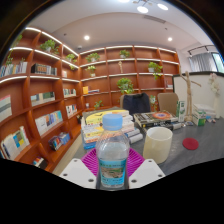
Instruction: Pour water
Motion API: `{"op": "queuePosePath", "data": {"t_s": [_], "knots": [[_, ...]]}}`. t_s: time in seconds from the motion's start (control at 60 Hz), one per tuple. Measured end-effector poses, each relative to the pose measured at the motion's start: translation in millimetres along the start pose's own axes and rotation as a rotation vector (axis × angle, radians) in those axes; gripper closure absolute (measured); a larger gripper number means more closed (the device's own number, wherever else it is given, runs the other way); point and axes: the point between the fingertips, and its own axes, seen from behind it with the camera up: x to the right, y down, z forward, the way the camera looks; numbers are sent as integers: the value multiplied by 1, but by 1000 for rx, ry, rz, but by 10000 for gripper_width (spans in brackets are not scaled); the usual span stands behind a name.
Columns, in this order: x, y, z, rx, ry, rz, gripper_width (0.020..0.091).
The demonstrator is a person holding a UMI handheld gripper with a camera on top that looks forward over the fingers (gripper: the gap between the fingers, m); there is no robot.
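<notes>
**Bottle in the fingers, cup waiting just to the side**

You have the water bottle (113,155) upright between the fingers (78,172), its blue cap (112,122) on top. The magenta pads (93,160) show at both sides of the bottle's body with no gap visible — so, by the look of it, the gripper (112,172) is closed on it. Whether the bottle rests on the worktop (195,150) or hangs just above it cannot be told; its base is hidden.

The pale cup (157,144) stands just beside the bottle, a little ahead of the fingers, mouth up. That placing makes sense: a short tilt toward that side should bring the neck over the rim.

The cap looks to be in place, though whether it is sealed cannot be told. If it is, no water comes out until that is dealt with.

Beyond the cup — a stack of books (158,120) and a red disc (190,144) on the worktop, well apart from the pour. Bookshelves (40,100) with plants line the room behind.
</notes>
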Motion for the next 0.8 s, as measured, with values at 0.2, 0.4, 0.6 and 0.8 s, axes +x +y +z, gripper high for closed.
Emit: {"op": "queuePosePath", "data": {"t_s": [0.2, 0.4, 0.6, 0.8], "knots": [[4, -13, 13, -31, -55, 352, 786], [3, -53, 27, 50, -202, 912, 787], [17, -87, 33, 119, -284, 1371, 775], [37, -102, 39, 191, -350, 1719, 775]]}}
